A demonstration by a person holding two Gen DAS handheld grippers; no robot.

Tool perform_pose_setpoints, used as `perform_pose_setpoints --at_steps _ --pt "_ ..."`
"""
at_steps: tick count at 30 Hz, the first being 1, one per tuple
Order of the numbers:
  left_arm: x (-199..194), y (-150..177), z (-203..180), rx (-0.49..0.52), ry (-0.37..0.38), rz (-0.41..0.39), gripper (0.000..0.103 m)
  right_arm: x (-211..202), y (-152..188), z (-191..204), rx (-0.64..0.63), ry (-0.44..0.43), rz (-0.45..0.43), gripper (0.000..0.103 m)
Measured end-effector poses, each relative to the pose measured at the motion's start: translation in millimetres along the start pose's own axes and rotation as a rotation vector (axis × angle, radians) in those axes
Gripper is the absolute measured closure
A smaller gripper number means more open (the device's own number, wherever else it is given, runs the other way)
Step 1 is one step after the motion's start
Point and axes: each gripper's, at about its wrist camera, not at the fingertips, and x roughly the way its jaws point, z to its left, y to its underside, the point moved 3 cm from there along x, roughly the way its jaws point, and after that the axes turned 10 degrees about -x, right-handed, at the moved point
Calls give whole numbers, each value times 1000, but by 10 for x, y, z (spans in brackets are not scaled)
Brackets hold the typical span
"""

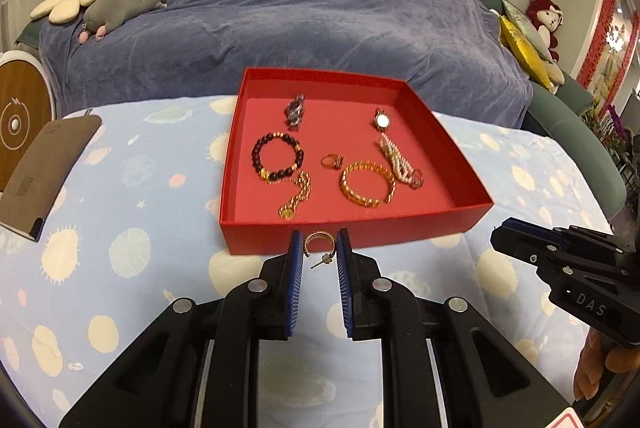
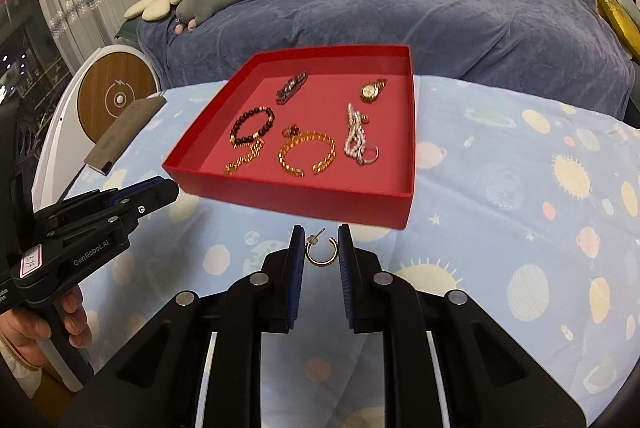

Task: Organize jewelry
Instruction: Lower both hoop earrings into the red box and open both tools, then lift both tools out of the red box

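A gold hoop earring (image 1: 319,243) lies on the patterned cloth just in front of the red tray (image 1: 440,224). It sits between the open fingers of my left gripper (image 1: 319,248), untouched. In the right wrist view the same earring (image 2: 321,251) lies between the open fingers of my right gripper (image 2: 320,248). The red tray (image 2: 320,198) holds two watches, a dark bead bracelet (image 1: 277,156), a gold chain (image 1: 297,197), a gold bangle (image 1: 368,184), a pearl string (image 1: 394,158) and rings. The right gripper also shows in the left wrist view (image 1: 500,234).
A brown flat case (image 1: 44,168) lies on the cloth at the left. A blue-covered sofa (image 1: 300,8) with plush toys stands behind the table. A round wood-faced device (image 2: 116,96) stands at the far left. The left gripper (image 2: 168,192) and a hand show at the left of the right wrist view.
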Motion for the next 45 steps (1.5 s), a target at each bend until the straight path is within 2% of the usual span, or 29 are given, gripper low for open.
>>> perform_pose_setpoints --at_steps 5,9,16,22,23,25,26,27,29,34,36,40,42,45 --pt "54 -332 -25 -34 -17 -66 89 -29 -351 -57 -7 23 -52 87" --pt "203 -503 39 -81 -28 -73 89 93 -502 -122 15 21 -58 87" --pt "446 -504 21 -65 -53 -39 89 461 -448 -169 35 29 10 87" --pt "523 -505 50 -73 -56 -33 88 577 -422 -160 29 35 16 87" --pt "530 -509 58 -79 -62 -34 86 580 -413 -158 27 34 14 86" --pt "528 -514 74 -98 -84 -44 73 565 -398 -153 23 43 8 85" --pt "520 -519 80 -104 -92 -48 60 552 -397 -151 22 45 6 84" --pt "496 -521 87 -110 -99 -59 57 528 -399 -154 23 48 1 82" --pt "456 -528 78 -100 -99 -65 55 465 -413 -167 29 52 -14 71" --pt "314 -541 123 -96 -100 -81 51 250 -421 -198 32 54 -45 68" --pt "252 -534 148 -101 -99 -75 49 144 -405 -225 33 59 -59 61" --pt "104 -479 124 -78 -111 -86 46 -37 -346 -242 44 57 -73 58" --pt "32 -420 94 -64 -112 -90 42 -106 -303 -228 47 59 -78 50" --pt "-69 -321 53 -44 -124 -90 38 -192 -191 -164 45 55 -73 44"
